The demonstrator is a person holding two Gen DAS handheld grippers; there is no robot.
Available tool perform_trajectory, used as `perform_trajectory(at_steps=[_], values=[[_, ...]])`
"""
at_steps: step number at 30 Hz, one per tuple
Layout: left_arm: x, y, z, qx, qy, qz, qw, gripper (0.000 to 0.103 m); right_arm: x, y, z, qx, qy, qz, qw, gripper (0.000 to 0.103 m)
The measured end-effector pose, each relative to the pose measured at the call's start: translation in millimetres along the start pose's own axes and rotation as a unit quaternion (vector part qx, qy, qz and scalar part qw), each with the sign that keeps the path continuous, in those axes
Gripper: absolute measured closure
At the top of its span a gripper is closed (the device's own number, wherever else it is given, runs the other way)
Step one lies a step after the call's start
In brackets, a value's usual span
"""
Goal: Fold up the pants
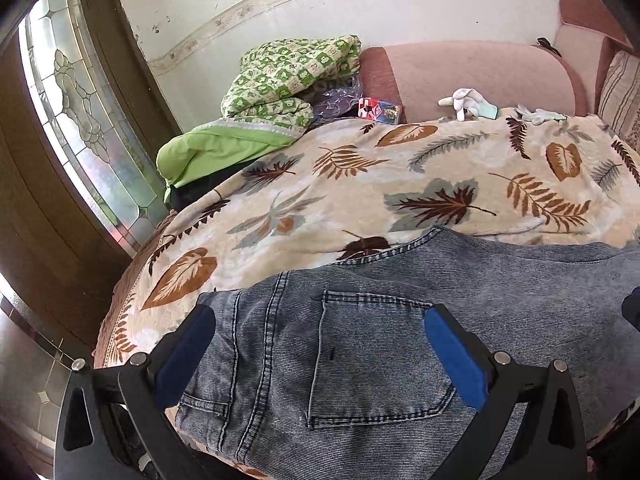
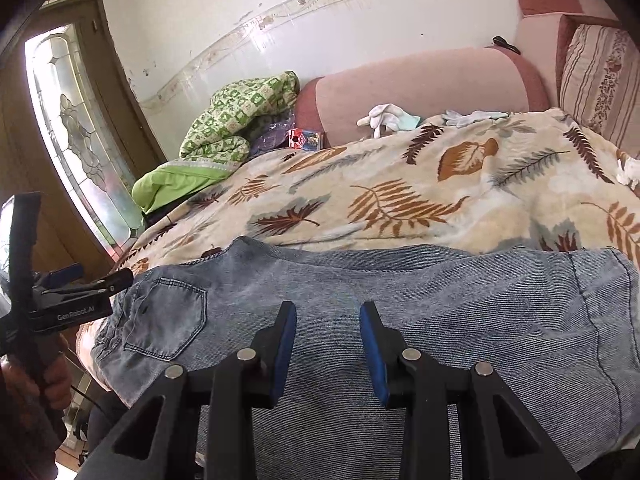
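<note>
Across the cream blanket printed with brown and grey leaves [image 2: 400,196], which is covering the whole bed, a pair of faded blue ribbed-denim pants [image 2: 400,280] is lying near the front edge, long axis running side to side. Its waist end with the stitched back pocket [image 1: 372,356] is sitting at the left, the leg end trailing off to the right. Over that waist end the left gripper [image 1: 320,356] is hovering, its blue-padded jaws standing wide apart, the pocket showing between them, gripping nothing. Further right, over the mid-leg, the right gripper [image 2: 328,348] is pointing down at the cloth, jaws only partly open and empty. I judge each hand is nearer its own end, suiting an end-to-end fold.
</note>
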State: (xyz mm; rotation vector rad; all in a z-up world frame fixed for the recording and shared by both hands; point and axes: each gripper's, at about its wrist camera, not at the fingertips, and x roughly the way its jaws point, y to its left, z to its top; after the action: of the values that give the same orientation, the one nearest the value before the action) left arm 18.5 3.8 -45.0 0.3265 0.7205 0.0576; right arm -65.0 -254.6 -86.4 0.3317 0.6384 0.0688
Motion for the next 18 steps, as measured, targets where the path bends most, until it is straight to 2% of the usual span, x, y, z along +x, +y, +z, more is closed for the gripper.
perform_trajectory(at_steps=[13, 18], values=[[7.0, -1.7, -3.5, 0.002, 0.008, -0.005, 1.0000, 0.000, 7.1, -2.4, -2.0, 0.005, 0.014, -0.009, 1.000, 0.067], [19.3, -10.5, -10.3, 0.007, 0.028, -0.029, 0.9992, 0.000, 11.9, -5.5, -3.0, 0.010, 0.024, -0.024, 0.999, 0.067]])
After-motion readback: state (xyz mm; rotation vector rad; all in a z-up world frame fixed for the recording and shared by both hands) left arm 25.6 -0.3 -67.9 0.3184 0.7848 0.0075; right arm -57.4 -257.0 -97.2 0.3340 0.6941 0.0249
